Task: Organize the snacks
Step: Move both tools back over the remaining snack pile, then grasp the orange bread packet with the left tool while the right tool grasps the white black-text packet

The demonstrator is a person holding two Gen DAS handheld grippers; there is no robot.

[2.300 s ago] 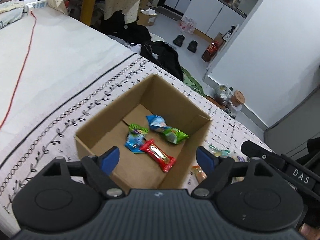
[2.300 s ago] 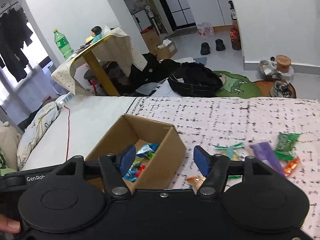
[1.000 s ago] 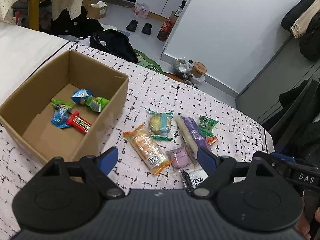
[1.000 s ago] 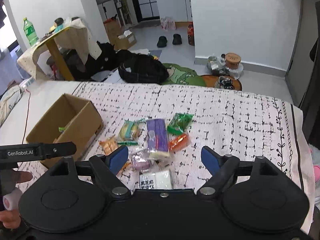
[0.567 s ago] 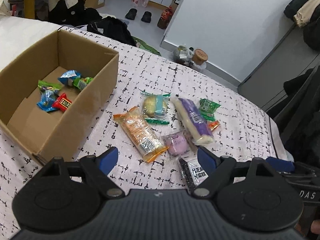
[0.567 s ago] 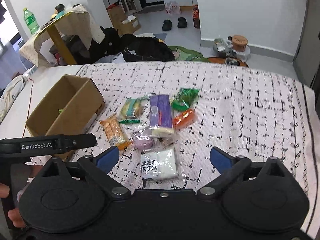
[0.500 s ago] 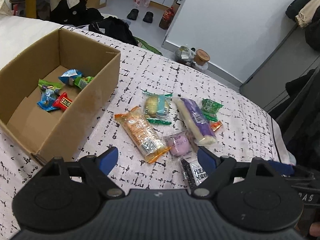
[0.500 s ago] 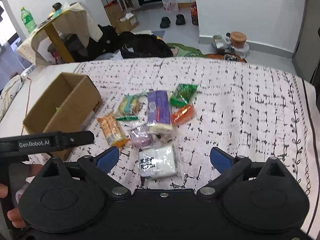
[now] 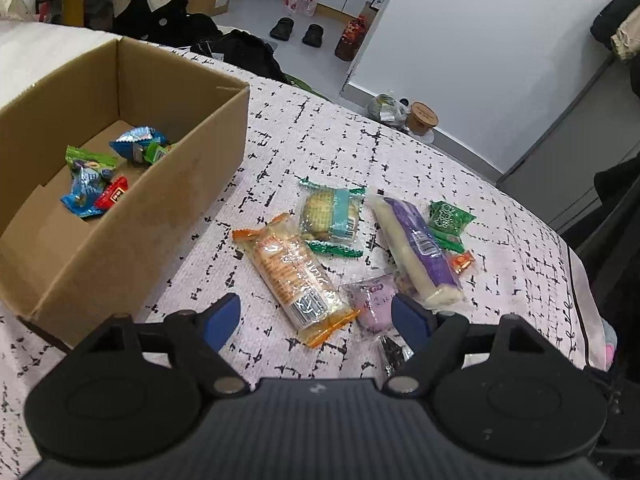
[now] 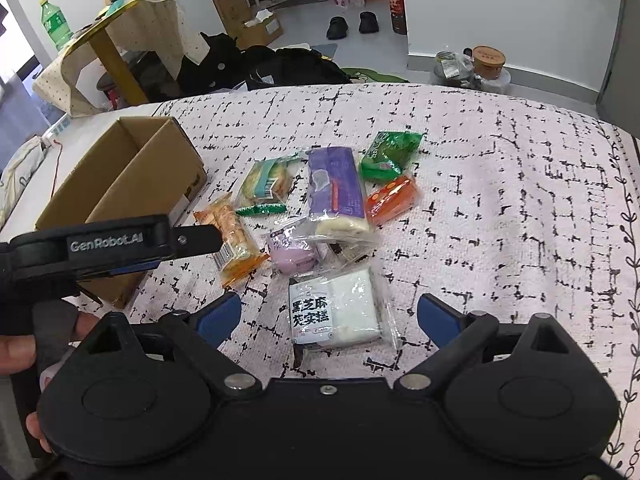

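Cardboard box (image 9: 132, 216): on patterned cloth (image 9: 312, 144), several small wrapped snacks (image 9: 94, 184) inside
Loose snacks right of box: orange cracker pack (image 9: 294, 276), purple bar (image 9: 418, 248), green packet (image 9: 448, 218), white sesame cake pack (image 10: 338, 312)
Left gripper (image 9: 316, 322): fingers closing, empty, above cracker pack
Right gripper (image 10: 328, 316): fingers wide, closing, empty, over sesame cake pack

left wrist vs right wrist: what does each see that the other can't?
Left wrist only: the candies inside the box, and the left tongs, empty and closing.
Right wrist only: the whole white pack, between the right tongs, untouched as they close; a green bottle; a hand.
Both: box, orange pack, purple pack, green pack, shoes.
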